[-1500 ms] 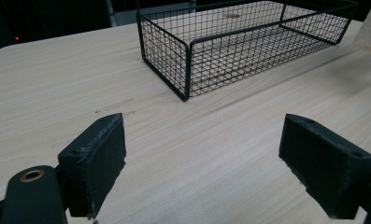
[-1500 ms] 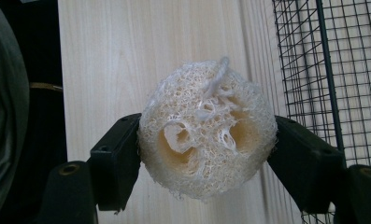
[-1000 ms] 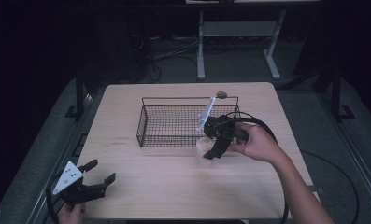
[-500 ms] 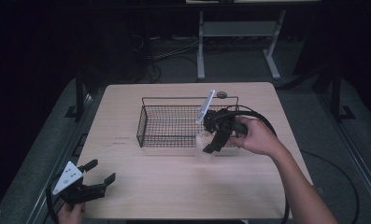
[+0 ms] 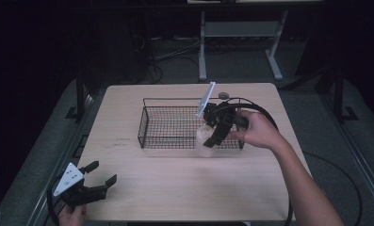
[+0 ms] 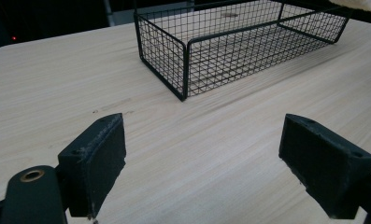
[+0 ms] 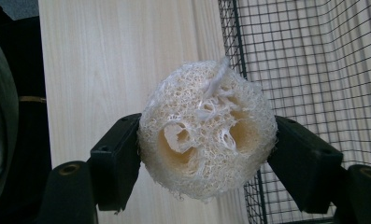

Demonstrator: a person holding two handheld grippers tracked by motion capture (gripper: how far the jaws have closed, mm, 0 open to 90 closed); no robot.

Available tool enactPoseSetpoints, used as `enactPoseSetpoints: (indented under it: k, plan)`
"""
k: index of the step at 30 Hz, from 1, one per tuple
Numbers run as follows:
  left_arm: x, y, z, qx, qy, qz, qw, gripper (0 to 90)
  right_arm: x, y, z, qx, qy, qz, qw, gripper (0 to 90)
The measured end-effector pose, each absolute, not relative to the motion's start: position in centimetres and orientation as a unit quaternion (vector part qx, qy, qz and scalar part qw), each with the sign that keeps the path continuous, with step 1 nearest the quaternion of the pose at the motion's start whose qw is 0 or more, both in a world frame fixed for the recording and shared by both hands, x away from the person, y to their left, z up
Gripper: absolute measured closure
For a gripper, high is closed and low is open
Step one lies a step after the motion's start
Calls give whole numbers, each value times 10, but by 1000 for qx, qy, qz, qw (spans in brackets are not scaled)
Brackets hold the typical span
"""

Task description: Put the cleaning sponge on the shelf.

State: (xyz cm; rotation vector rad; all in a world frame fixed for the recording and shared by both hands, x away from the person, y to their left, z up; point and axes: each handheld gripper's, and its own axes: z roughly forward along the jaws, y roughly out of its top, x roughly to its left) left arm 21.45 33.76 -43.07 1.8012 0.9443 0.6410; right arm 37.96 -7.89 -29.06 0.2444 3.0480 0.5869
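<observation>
loofah held over the basket's near wall

my left gripper sat at the table's near left corner, jaws apart and empty, well away from the basket. my right gripper was clamped on the loofah, right at the basket's near right wall; dropping it in looked to need a short carry inward.

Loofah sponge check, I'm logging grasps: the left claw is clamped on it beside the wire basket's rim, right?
Not the left. The right claw is shut on the loofah sponge by the wire basket, as the right gripper view shows. The left claw is open.
</observation>
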Motion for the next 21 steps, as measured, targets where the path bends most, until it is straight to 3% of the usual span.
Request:
enactPoseSetpoints:
  k: [21]
  plan:
    - [214,338,-431,738,388,263,486,141,412,-67,-273,89,979,183,16,278]
